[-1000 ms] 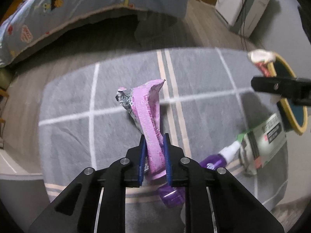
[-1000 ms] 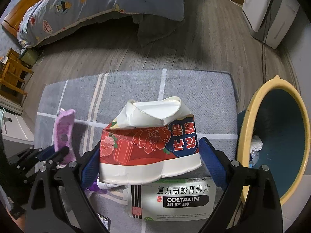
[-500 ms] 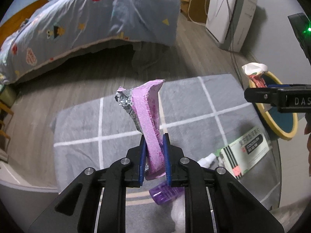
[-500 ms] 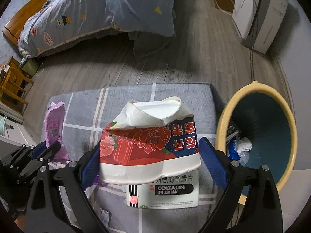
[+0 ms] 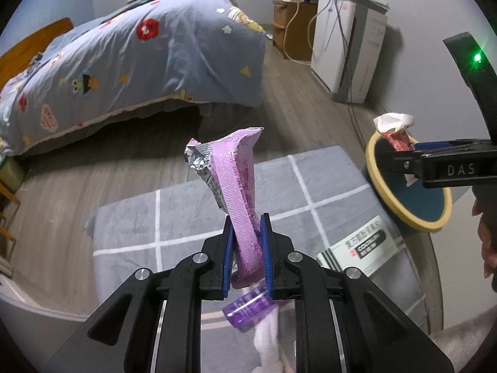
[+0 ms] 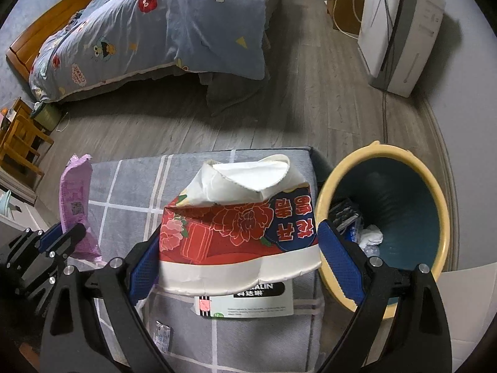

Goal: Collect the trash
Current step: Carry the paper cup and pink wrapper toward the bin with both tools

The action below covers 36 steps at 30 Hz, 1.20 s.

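Bedroom floor of grey wood planks runs past a bed [image 6: 149, 25] under a blue cartoon-print duvet and a white appliance [image 6: 400, 31] by the wall. Nearer, a grey rug [image 6: 130, 192] with a white grid lies beside a round bin [image 6: 323, 205] with a yellow rim and teal inside, which holds crumpled white paper. On the rug lies a white medicine box [image 5: 363, 248] printed "COLTALIN" on a black band, and a small purple bottle [image 5: 248, 309] lies below the left gripper. The right gripper [image 6: 239, 258] is raised over the rug, just left of the bin, jaws wide and pressed against a crushed red paper cup [image 6: 236, 233] with peonies and Chinese characters. The left gripper [image 5: 247, 255] is also raised, jaws nearly together, pinching an upright pink snack wrapper [image 5: 236, 180] with a silver torn end.
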{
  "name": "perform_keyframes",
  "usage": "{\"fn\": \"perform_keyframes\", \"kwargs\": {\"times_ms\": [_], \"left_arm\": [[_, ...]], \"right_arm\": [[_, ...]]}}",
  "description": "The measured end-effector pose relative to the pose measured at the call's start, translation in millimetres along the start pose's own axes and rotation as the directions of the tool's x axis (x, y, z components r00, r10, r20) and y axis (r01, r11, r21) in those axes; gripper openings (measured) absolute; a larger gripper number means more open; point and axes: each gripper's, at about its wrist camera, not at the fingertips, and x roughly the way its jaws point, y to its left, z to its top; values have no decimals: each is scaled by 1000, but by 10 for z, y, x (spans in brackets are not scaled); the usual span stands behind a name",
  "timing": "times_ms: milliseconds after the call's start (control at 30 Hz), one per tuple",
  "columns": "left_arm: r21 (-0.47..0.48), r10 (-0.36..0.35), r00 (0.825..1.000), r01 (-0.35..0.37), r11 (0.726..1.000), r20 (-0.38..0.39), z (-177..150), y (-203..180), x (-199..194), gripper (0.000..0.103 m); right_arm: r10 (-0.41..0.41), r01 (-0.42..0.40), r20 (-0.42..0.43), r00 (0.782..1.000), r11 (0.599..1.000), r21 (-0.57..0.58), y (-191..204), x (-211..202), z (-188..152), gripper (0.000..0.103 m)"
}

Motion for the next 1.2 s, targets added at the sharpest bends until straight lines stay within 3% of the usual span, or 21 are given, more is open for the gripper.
{"fn": "perform_keyframes", "kwargs": {"times_ms": [300,800,1200], "left_arm": [[30,-39,999,38,999,21,96,-238,-50,18],[127,-107,994,107,986,-3,253,-950,179,18],[217,-186,982,189,958,-36,303,-1637,434,18]], "right_arm": [[-44,44,8,999,999,21,-262,-75,-86,91],[-94,95,-15,995,985,142,-1130,-86,-214,91],[-109,116,-42,993,957,267,-1925,-106,-427,91]]}}
